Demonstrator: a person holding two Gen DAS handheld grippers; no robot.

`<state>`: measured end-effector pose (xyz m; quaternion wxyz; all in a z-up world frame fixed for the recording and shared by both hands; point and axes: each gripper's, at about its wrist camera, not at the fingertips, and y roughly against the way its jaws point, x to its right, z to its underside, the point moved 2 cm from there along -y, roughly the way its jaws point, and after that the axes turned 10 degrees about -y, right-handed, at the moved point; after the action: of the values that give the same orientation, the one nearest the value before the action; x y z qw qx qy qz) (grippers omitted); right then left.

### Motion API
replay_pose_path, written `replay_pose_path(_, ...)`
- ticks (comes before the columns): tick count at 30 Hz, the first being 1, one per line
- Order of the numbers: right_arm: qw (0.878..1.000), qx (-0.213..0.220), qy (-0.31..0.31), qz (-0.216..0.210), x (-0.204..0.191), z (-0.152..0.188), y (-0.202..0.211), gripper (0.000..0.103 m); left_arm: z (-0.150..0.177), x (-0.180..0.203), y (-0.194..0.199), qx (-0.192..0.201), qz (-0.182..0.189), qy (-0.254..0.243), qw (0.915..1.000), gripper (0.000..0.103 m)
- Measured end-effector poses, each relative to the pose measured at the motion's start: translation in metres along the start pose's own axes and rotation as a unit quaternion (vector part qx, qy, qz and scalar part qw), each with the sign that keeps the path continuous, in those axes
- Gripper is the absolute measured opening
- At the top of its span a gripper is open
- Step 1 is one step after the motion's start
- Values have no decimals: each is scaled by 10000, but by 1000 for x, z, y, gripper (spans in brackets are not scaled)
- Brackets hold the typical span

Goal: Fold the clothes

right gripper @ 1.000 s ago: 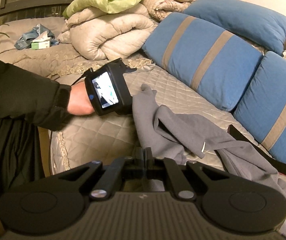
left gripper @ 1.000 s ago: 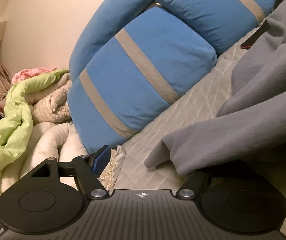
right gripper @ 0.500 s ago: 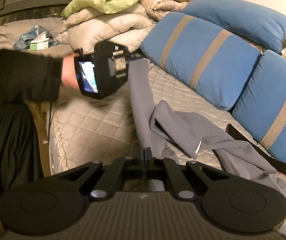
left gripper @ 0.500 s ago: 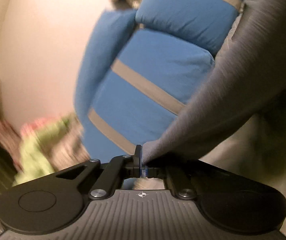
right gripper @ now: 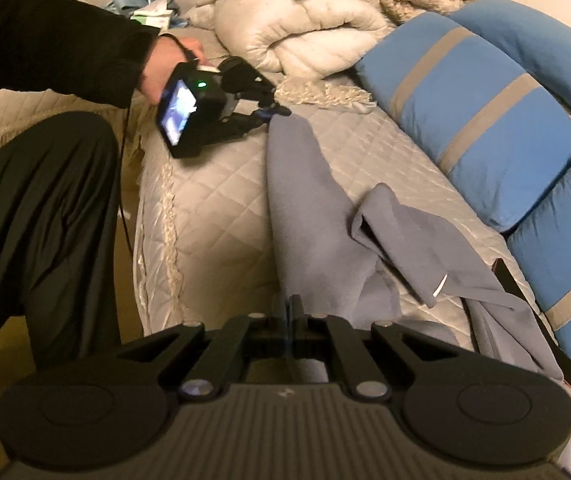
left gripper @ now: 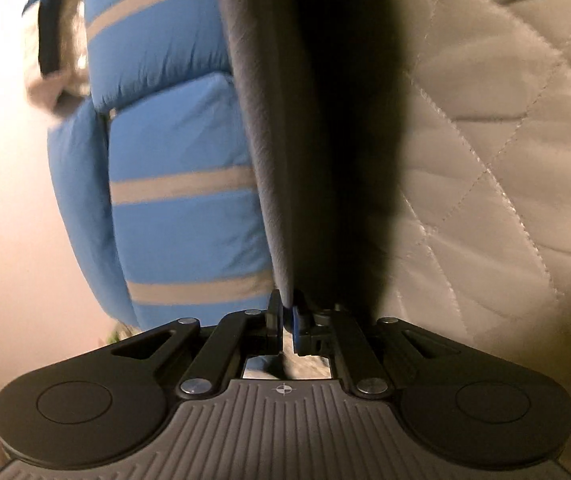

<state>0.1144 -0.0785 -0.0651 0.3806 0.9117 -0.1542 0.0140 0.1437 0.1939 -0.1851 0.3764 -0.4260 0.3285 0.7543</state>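
Indoors, quilted bed cover (right gripper: 221,208), blue cushions (right gripper: 481,120)

Left tool (left gripper: 287,318) pinched closed, rolled onto its side, right tool (right gripper: 290,320) clamped fully, tilted downward.

Garment (right gripper: 317,216): lies lengthwise along the quilted bed cover (right gripper: 213,216), near its front edge.
Left gripper (right gripper: 273,114): at the garment's far end.
Right gripper (right gripper: 291,320): at the garment's near end.
Cushions (right gripper: 481,108): along the cover's back edge, behind the garment.
Bedding pile (right gripper: 301,32): at the far end, beyond the cushions.
Person's leg (right gripper: 41,216): before the front edge.
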Motion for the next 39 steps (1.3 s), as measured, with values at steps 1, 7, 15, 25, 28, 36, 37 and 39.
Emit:
replay_pose_path(1,10000,-11,10,-17,0,1,0,1,0,0,-4,-70,56,110,9999,10)
replay_pose_path(7,9999,-103,112,20,-3,3,-4,2,4,-1,-34,-374,104,350,9986,34)
replay_pose_path(15,9999,0,121,115,-1,2,0,13,18,-2,-28,-608,71,17,9981,17)
replay_pose_path(25,9996,153,97,213,1,-3,5,22,47,1,5,-654,492,-181,9965,4)
replay_pose_path(28,9994,175,104,282,1,-4,6,25,59,-1,12,-584,844,171,9946,4)
replay_pose_path(36,9989,190,55,419,4,-3,6,31,109,-46,2,-1023,1399,2350,9564,72)
replay_pose_path(37,9989,180,55,431,4,-3,6,31,114,-53,1,-924,1395,2645,9498,73)
replay_pose_path(39,9989,169,40,435,4,-3,5,31,115,-57,0,-593,1453,2834,9461,73)
